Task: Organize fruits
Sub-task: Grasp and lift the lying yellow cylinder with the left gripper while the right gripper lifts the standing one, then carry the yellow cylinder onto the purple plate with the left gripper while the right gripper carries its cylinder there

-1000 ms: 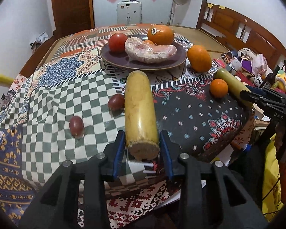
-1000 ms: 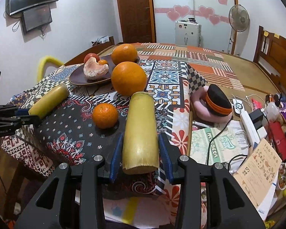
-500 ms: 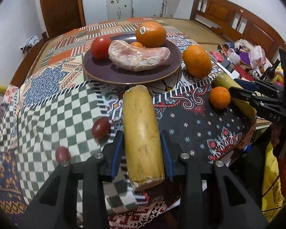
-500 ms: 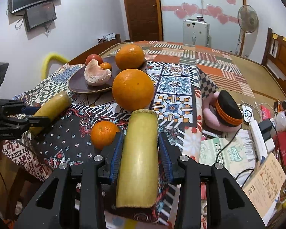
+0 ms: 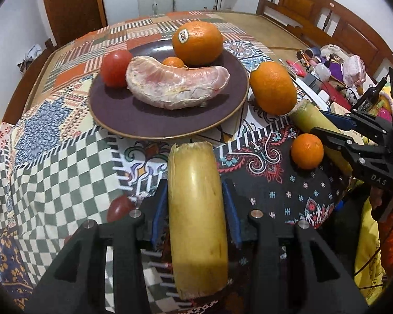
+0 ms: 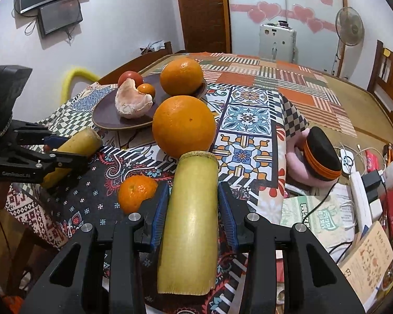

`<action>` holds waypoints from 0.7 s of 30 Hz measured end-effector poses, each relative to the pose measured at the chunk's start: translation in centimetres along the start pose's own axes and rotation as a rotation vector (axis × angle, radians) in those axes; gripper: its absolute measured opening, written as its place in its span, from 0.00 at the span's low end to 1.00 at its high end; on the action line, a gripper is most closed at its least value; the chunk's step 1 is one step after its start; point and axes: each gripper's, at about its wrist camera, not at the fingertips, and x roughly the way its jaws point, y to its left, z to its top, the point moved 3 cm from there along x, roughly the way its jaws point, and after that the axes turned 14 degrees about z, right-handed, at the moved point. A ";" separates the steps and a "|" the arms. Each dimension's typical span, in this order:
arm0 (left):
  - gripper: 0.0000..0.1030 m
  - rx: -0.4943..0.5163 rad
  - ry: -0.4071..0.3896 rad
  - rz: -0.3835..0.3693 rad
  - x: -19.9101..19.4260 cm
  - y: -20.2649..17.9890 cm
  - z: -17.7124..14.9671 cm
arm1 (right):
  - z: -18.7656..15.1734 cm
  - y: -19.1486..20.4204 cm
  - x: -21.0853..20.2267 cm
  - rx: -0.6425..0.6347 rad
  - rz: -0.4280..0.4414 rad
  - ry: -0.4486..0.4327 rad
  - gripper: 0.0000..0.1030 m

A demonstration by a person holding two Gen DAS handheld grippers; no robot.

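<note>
— What's each claw got?
— The left claw (image 5: pixel 196 204) has a yellow cane (image 5: pixel 196 217) between its pads, jaws easing open, just short of the plate (image 5: pixel 133 120). The right claw (image 6: pixel 192 206) grips another stalk (image 6: pixel 190 222), tip touching a big orange (image 6: pixel 184 125) on the surface (image 6: pixel 249 120).
</note>
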 end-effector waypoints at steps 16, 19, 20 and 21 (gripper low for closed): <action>0.38 -0.071 -0.130 0.000 -2.7 1.8 -0.6 | 0.3 0.8 -1.7 -0.013 -0.026 -0.050 0.33; 0.37 -0.078 -0.189 0.020 -4.9 2.5 -0.9 | 0.8 1.2 -2.9 -0.010 -0.027 -0.089 0.33; 0.37 -0.082 -0.206 0.024 -5.5 2.7 -1.0 | 0.9 1.5 -3.3 -0.010 -0.026 -0.105 0.33; 0.37 -0.090 -0.225 0.027 -6.2 3.0 -1.1 | 1.1 1.7 -3.6 -0.010 -0.026 -0.116 0.33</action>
